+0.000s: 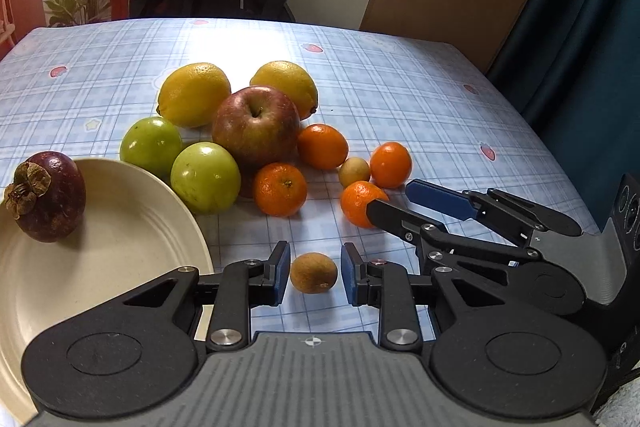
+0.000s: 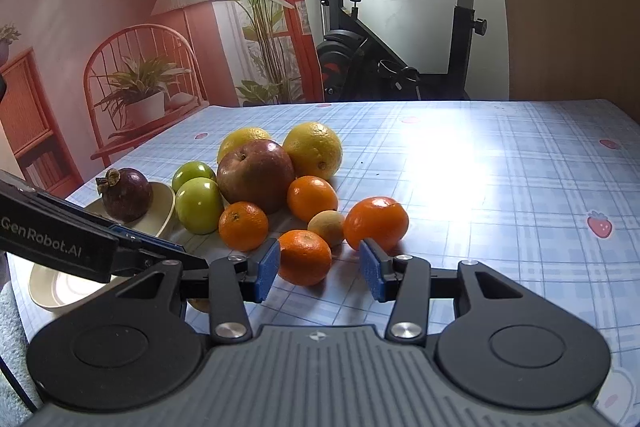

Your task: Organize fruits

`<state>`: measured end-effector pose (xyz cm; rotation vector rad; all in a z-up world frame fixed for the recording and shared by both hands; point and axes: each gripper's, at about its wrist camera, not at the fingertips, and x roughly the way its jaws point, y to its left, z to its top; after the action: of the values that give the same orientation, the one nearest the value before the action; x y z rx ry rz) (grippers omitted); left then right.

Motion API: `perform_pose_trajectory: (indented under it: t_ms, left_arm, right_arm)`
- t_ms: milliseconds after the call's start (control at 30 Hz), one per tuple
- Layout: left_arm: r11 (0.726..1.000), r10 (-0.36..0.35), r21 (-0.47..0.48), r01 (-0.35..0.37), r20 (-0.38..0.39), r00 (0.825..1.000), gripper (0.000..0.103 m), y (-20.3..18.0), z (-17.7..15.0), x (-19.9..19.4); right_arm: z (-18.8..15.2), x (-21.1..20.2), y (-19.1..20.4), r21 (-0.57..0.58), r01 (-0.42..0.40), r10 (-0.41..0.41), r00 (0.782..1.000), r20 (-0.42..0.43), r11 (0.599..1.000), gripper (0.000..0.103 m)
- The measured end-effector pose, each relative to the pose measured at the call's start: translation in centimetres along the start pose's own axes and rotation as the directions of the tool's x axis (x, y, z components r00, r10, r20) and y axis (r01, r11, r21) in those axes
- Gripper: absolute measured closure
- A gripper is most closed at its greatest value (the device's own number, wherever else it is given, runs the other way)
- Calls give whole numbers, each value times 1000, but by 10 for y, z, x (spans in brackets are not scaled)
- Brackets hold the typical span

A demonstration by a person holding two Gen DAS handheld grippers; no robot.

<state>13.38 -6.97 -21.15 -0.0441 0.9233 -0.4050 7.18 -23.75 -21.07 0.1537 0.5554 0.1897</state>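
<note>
A pile of fruit lies on the checked tablecloth: two lemons [image 1: 195,93], a red apple [image 1: 256,127], two green apples [image 1: 205,177] and several tangerines [image 1: 280,189]. A mangosteen [image 1: 46,195] sits on a cream plate [image 1: 120,251]. My left gripper [image 1: 314,273] is open around a small brown longan [image 1: 313,272], pads apart from it. My right gripper [image 2: 319,268] is open with a tangerine [image 2: 305,257] between its fingers, not touching. It also shows in the left wrist view [image 1: 394,197]. A second longan [image 2: 327,227] lies among the tangerines.
A cream bowl [image 2: 60,291] stands at the left under the left gripper's body. An exercise bike [image 2: 400,59] and a chair with a plant [image 2: 140,87] stand beyond the far table edge. The tablecloth [image 2: 500,187] stretches to the right.
</note>
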Motion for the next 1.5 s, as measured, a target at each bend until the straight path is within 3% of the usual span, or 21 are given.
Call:
perform_pose_trajectory:
  t_ms: [500,833,933,1067,1333,1500]
  left_arm:
    - [1000,-28,-14,27,-48,998,74,4,-7,16]
    - [999,-18,-47,18,-16,1000,75,12,-9,11]
    - [998,-10,-57,10,-10,1000,75,14,-9,7]
    - [998,-10,-59,11,6,1000,75,15,-9,3]
    - [999,-10,-51,12,40,999,75,14,-8,-6]
    - [999,-15,-51,18,60,998,75,14,-9,-12]
  right_arm:
    - [0,9,4,-21,-35,34,998,-46,999,56]
    - [2,20,11,-69,-76,69,993,-95,995,56]
    - [1,20,11,-77,-99,91,991,-98,992,66]
    - [0,18,13,-89,-88,80,992,-95,992,67]
    - [-3,-1,-7,-18,46,-47,997,-55,999,68]
    - [-1,-4,-19,12,88,-87,994,-67,996,67]
